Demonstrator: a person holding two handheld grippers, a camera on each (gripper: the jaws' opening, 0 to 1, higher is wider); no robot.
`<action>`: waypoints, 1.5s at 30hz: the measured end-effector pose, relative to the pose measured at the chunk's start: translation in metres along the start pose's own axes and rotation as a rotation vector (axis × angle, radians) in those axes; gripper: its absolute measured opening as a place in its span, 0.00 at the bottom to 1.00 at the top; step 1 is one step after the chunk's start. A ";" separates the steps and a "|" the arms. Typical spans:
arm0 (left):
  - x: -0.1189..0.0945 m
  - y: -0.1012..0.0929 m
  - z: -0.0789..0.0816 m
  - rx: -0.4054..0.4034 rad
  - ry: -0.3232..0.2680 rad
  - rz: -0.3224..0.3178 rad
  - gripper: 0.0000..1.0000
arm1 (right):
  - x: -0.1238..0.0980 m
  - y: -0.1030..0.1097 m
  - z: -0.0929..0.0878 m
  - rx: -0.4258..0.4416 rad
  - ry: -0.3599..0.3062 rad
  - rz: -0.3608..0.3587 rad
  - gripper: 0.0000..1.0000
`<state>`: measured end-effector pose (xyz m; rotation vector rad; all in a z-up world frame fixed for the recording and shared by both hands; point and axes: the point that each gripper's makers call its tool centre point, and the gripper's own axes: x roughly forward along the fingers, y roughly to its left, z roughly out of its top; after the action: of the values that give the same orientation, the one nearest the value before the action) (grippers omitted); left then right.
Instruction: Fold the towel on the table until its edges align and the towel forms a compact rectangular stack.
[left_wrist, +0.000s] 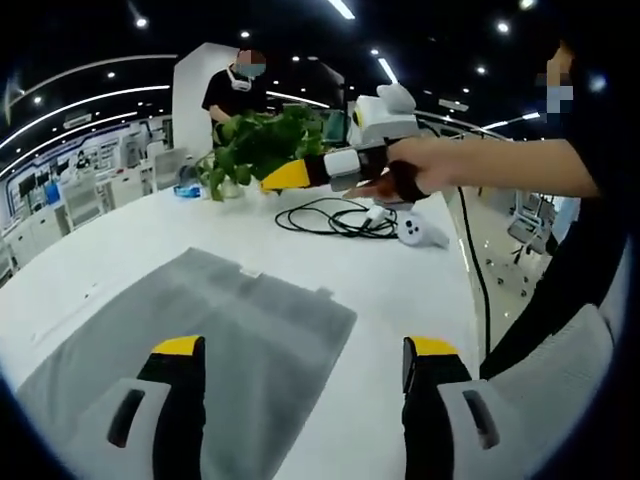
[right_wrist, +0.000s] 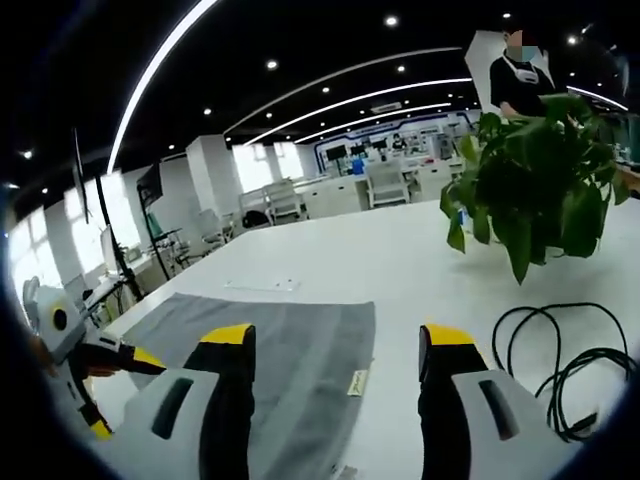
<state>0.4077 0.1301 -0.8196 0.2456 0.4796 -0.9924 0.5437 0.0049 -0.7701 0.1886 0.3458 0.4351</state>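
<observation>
A flat grey rectangular cloth towel (left_wrist: 210, 350) is lying spread on a broad white table (left_wrist: 400, 280), and everything else is arranging itself around it. In the left gripper view, the left gripper (left_wrist: 303, 360), grey with yellow-tipped black jaws, is hovering just above the towel's near edge with its jaws spread wide and nothing between them. Beyond the towel's far edge, the right gripper (left_wrist: 285, 177), a white body ending in a yellow tip, is being held above the table in a person's hand (left_wrist: 400, 180); from this side angle it cannot be told whether its jaws are apart. Farther past the towel, a leafy green potted plant (left_wrist: 260, 145) is standing on the table, with a coiled black cable (left_wrist: 335, 218) and a small white controller (left_wrist: 420, 231) lying between the plant and the table's edge. In the right gripper view, the right gripper (right_wrist: 338, 345) is showing its own jaws spread apart and empty above the towel (right_wrist: 290, 370), whose small label (right_wrist: 356, 382) is lying at its edge. The left gripper (right_wrist: 95, 385) is reaching in beside the towel's other side, while a person in black (right_wrist: 520, 75) is standing behind the plant (right_wrist: 535, 190), well apart from the towel.
</observation>
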 end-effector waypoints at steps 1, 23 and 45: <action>0.003 -0.001 0.001 0.005 0.001 -0.004 0.82 | 0.003 -0.001 0.001 0.003 -0.003 -0.001 0.66; 0.071 -0.025 -0.007 0.053 0.052 -0.088 0.70 | 0.077 -0.022 -0.018 0.081 0.027 -0.026 0.63; 0.113 -0.046 -0.024 0.242 0.135 -0.156 0.39 | 0.147 -0.025 0.000 0.016 0.049 0.026 0.60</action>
<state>0.4135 0.0321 -0.8953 0.5002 0.5065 -1.1930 0.6784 0.0477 -0.8181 0.1985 0.3949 0.4628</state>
